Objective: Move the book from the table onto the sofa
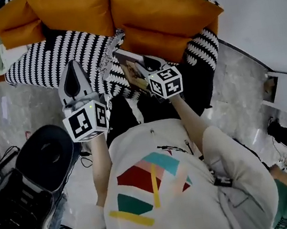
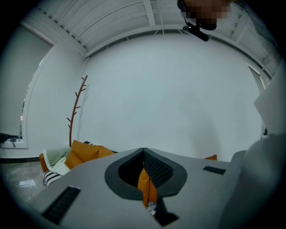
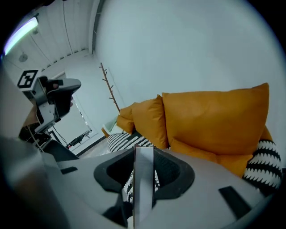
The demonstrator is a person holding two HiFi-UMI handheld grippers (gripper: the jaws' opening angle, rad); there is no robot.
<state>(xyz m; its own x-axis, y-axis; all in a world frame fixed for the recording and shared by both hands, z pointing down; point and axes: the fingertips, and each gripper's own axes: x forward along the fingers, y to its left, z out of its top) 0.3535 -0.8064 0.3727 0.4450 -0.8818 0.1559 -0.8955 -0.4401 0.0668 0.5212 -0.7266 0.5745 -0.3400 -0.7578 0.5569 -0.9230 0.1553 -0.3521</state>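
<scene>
1. The orange-cushioned sofa (image 1: 165, 11) stands straight ahead. A black-and-white striped knitted throw (image 1: 43, 59) spreads open across the seat, and its fringed edge runs just beside the book.
2. The thin, glossy-covered book (image 1: 127, 61) is held over the front of the seat, below the back cushions (image 3: 214, 120).
3. The right gripper (image 1: 142, 64) tilts downward on an outstretched forearm, its jaws clamped on the book's edge.
4. The left gripper (image 1: 74, 68) hovers nearly level over the throw, its jaws together with nothing between them.

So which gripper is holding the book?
The right gripper: its jaws clamp the book edge-on. The left gripper has its jaws together, nothing between them.
</scene>
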